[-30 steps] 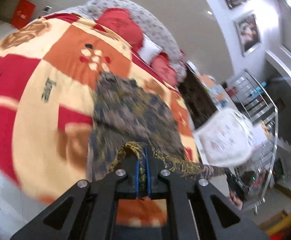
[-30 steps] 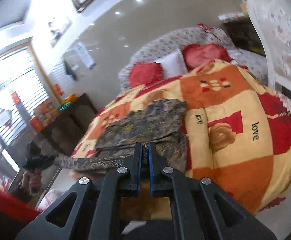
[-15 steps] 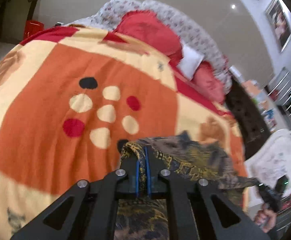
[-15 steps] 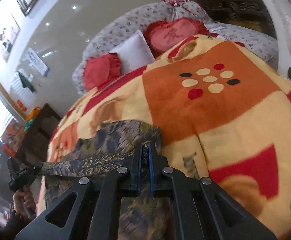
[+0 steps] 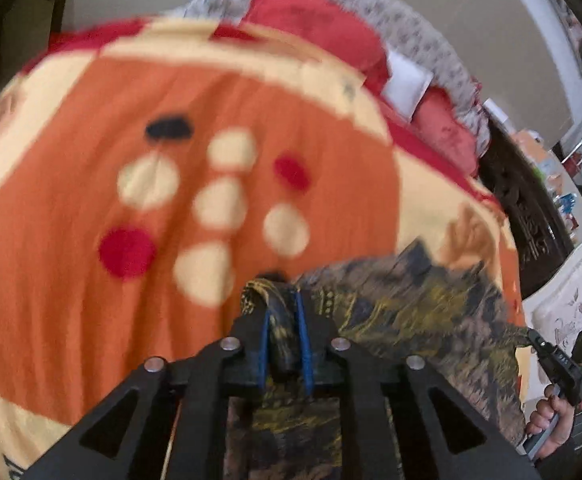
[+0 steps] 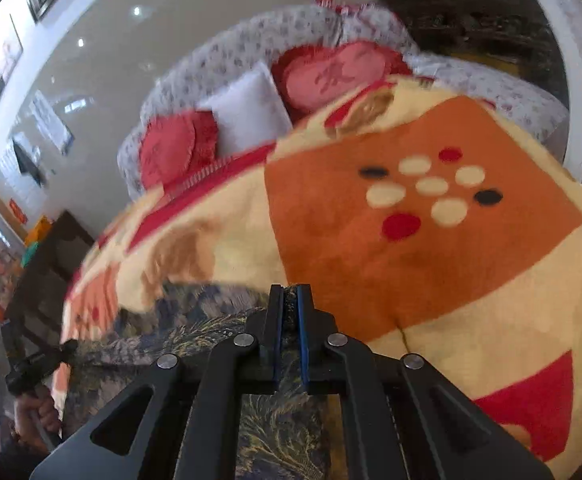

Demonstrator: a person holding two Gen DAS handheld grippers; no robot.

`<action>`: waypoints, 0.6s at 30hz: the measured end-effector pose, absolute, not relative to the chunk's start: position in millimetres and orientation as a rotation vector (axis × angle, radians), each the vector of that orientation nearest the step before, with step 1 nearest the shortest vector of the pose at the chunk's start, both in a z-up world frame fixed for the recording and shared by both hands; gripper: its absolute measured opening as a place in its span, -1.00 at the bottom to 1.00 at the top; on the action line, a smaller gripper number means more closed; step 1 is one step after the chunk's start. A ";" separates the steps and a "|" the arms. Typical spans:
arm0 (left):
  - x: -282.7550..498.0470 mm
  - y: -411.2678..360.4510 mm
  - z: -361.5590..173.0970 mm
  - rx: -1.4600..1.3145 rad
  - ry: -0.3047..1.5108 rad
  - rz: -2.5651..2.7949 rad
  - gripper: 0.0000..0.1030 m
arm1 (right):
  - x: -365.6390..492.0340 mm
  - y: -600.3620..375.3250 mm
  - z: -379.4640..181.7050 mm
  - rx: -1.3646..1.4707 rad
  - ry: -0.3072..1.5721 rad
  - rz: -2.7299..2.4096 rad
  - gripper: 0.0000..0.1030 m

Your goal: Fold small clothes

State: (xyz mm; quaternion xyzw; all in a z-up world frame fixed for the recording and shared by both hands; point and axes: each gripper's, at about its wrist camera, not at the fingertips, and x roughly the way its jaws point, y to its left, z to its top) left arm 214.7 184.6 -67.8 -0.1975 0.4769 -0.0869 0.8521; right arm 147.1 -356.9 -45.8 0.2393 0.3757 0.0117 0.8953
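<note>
A small dark garment with a yellow-gold pattern (image 5: 411, 312) lies folded over on an orange, cream and red blanket (image 5: 71, 240). My left gripper (image 5: 285, 308) is shut on one corner of the garment, low over the blanket. My right gripper (image 6: 290, 304) is shut on the opposite corner; the garment (image 6: 195, 332) stretches from it to the left. The right gripper also shows at the right edge of the left wrist view (image 5: 539, 344), and the left gripper at the left edge of the right wrist view (image 6: 67, 348). The garment's edge runs taut between the two.
Red cushions (image 6: 171, 148) and a white pillow (image 6: 251, 112) lie at the head of the bed against a flowered headboard (image 6: 291, 28). A dark wooden cabinet (image 5: 531, 216) and a white chair (image 5: 571, 288) stand beside the bed.
Both grippers have carried the garment's corners forward over the bed toward the orange dotted patch, folding the cloth over itself. Both stayed shut.
</note>
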 end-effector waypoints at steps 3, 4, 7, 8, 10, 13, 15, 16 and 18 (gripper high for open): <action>205.8 191.0 -58.3 -0.378 0.987 -0.157 -0.02 | 144.9 -350.7 -56.0 0.473 0.863 0.009 -0.57; 201.9 194.0 -52.9 -0.358 0.970 -0.141 0.07 | 137.6 -351.4 -52.1 0.472 0.845 0.016 -0.57; 177.3 205.5 -31.3 -0.272 0.889 0.020 0.07 | 113.9 -354.8 -33.2 0.443 0.780 0.010 -0.45; 169.9 205.4 -26.6 -0.258 0.867 0.054 0.06 | 106.6 -354.8 -25.7 0.420 0.759 0.001 -0.42; 154.2 186.2 -19.2 -0.259 0.825 -0.004 -0.01 | 94.6 -349.6 -11.6 0.369 0.721 -0.018 -0.39; 144.7 134.2 -19.3 -0.185 0.830 -0.134 -0.15 | 95.7 -325.1 -4.0 0.318 0.715 0.023 -0.39; 145.2 105.7 -26.5 -0.148 0.849 -0.176 -0.16 | 107.0 -295.8 -8.9 0.250 0.755 0.057 -0.39; 147.5 93.0 -32.3 -0.120 0.861 -0.165 -0.16 | 112.2 -281.9 -12.5 0.209 0.777 0.055 -0.39; 154.8 76.2 -51.8 -0.064 0.909 -0.097 -0.16 | 123.9 -255.7 -22.8 0.143 0.814 0.056 -0.39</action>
